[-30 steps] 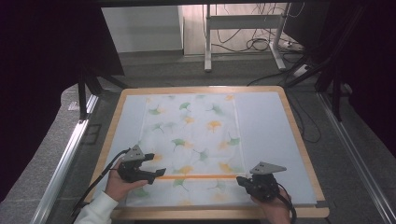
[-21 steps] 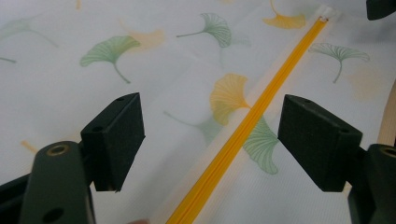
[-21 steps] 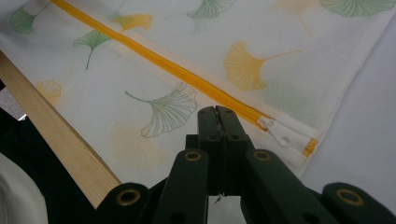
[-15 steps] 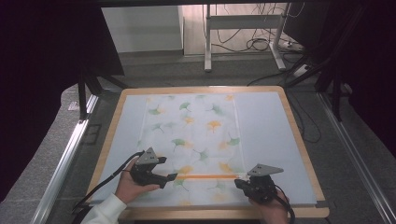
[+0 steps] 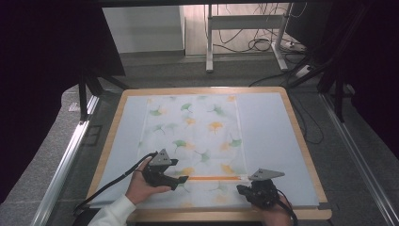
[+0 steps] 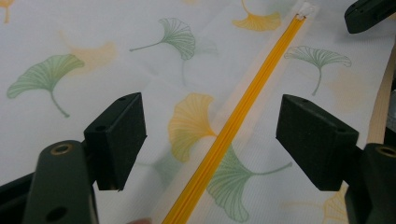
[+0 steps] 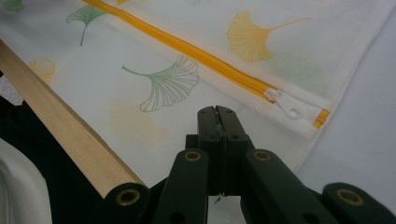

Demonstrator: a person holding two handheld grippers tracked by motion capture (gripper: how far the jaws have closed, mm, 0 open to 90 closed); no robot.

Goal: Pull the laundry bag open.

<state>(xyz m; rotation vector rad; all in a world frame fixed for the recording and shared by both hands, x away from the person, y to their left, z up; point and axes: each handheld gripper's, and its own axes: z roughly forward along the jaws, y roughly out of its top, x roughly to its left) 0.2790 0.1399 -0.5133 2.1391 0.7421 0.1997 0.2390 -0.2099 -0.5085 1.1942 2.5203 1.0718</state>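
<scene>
A white cloth bag (image 5: 197, 127) printed with green and orange ginkgo leaves lies flat on the pale blue mat (image 5: 268, 132). An orange zipper (image 5: 216, 178) runs across its near end. My left gripper (image 5: 181, 180) is at the zipper's left end. In the left gripper view it (image 6: 210, 140) stands open, with the zipper (image 6: 233, 126) running between the jaws. My right gripper (image 5: 241, 189) is near the zipper's right end. In the right gripper view it (image 7: 216, 112) is shut, just short of the white zipper pull (image 7: 285, 105), with nothing seen between the jaws.
A wooden frame (image 5: 301, 141) borders the mat, and its near rail (image 7: 60, 135) lies close beside my right gripper. The right gripper's jaw tip (image 6: 369, 14) shows at the top right of the left gripper view. Metal rails, table legs and cables (image 5: 263, 44) lie beyond the table.
My left gripper has moved right across the cloth to the zipper's left end. The right gripper has stayed where it was.
</scene>
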